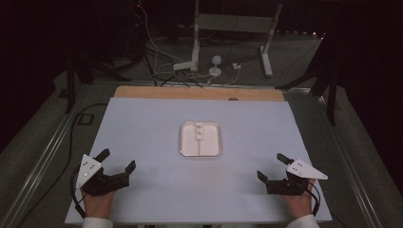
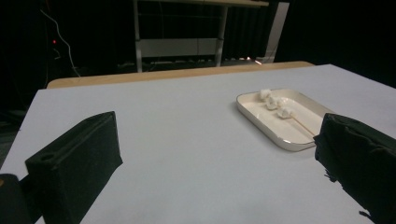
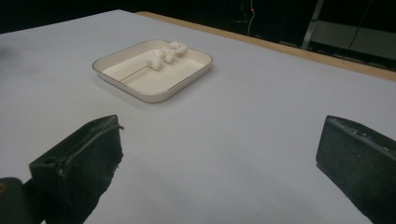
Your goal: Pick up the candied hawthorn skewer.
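White sheeting covered the surface [image 1: 142, 142], with a bare wooden strip [image 1: 199, 93] showing along its far edge. Near the middle sat a shallow cream tray [image 1: 213, 150] with rounded corners. In it lay a thin skewer [image 1: 199, 145] running lengthwise, with three small white lumps [image 1: 199, 131] threaded on its far end; what the lumps were could not be told.

At the near left corner a hand [image 1: 97, 202] held the left tool [image 1: 117, 160] low over the surface, jaws spread wide with nothing between them. At the near right, the other hand [image 1: 299, 202] held the right tool [image 1: 272, 166] the same way, jaws wide apart and empty. Both tools were well apart from the tray, which lay between them and farther out. Each carried a grey three-cornered plate [image 1: 88, 168] on top.

Beyond the surface, cables [image 1: 157, 61] lay on the floor beside a white frame [image 1: 233, 28].
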Motion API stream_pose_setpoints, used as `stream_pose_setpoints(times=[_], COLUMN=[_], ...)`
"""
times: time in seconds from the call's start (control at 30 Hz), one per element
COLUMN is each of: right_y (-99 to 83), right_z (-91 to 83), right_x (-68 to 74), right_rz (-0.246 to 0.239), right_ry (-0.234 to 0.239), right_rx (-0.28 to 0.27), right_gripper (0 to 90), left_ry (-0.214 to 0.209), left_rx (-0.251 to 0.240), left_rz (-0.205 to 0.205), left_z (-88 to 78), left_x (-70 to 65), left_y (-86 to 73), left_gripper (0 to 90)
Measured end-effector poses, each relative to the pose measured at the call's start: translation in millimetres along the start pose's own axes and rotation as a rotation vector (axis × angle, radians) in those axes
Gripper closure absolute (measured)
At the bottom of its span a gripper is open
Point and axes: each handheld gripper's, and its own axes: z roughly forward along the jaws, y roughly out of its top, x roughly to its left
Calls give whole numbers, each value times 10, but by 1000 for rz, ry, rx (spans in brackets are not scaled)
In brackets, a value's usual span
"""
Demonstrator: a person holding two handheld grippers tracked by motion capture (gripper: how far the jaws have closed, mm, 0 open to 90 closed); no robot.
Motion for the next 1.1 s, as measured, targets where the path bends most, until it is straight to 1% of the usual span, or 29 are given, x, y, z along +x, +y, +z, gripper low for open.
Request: stream_pose_setpoints(times=[0.07, 0.1, 0.13, 0.17, 0.27, 0.33, 0.43, 0.47, 0.5, 0.57, 0.6, 0.63, 0.67, 0.7, 0.77, 0.8, 0.83, 0.9, 0.97, 1.0, 1.07, 1.1], right_y=[-3, -6, -6, -11, -10, -13, -16, -16, -17, -19, -19, -17, -15, -14, -18, -20, -20, -17, -17, -19, -20, -20], right_z=[-6, -7, -7, -10, -24, -38, -64, -71, -75, -74, -73, -72, -70, -66, -57, -53, -52, -55, -55, -54, -54, -55], right_x=[15, 18, 18, 21, 9, -9, -33, -35, -35, -24, -15, -7, -2, 0, 4, 6, 8, 11, 13, 12, 11, 11], right_rz=[-5, -4, -4, 7, 5, 12, 26, 31, 37, 43, 43, 43, 43, 42, 42, 42, 42, 38, 37, 38, 38, 38], right_ry=[-6, -7, -7, -4, -10, -21, -34, -37, -41, -44, -44, -43, -41, -40, -33, -33, -32, -33, -36, -37, -37, -38], right_rx=[-4, -5, -5, -7, -10, -6, -7, -6, -6, -1, 1, 2, 1, 1, 9, 11, 11, 8, 9, 10, 11, 11], right_gripper=[0, 1, 1, 0, 0, 1, 1, 0, 1, 1, 0, 0, 0, 0, 0, 0, 0, 0, 0, 0, 0, 0], left_ry=[5, 4, 4, 3, 4, -1, 3, 7, 1, 0, 0, 0, -15, -24, -30, -30, -42, -56, -58, -69, -72, -76], left_rx=[-10, -9, -9, -7, -3, -7, -10, -14, -17, -14, -14, -14, -21, -21, -14, -14, -7, -4, -3, 2, 4, 10], left_rz=[-8, -17, -17, -28, -46, -46, -42, -49, -55, -53, -53, -49, -49, -54, -53, -53, -54, -59, -55, -56, -58, -62], left_z=[-16, -14, -14, -11, -2, 5, 40, 61, 81, 131, 131, 160, 222, 256, 324, 324, 394, 461, 494, 563, 594, 659], left_x=[2, 6, 6, 10, -1, -40, -81, -95, -105, -135, -135, -154, -187, -207, -253, -253, -299, -349, -373, -412, -428, -461], left_y=[-12, -22, -22, -34, -32, 15, 95, 126, 161, 229, 229, 260, 314, 338, 375, 375, 397, 411, 417, 427, 432, 441], left_gripper=[9, 9, 9, 9, 9, 9, 10, 10, 10, 10, 10, 10, 10, 10, 9, 10, 9, 9, 9, 9, 9, 9])
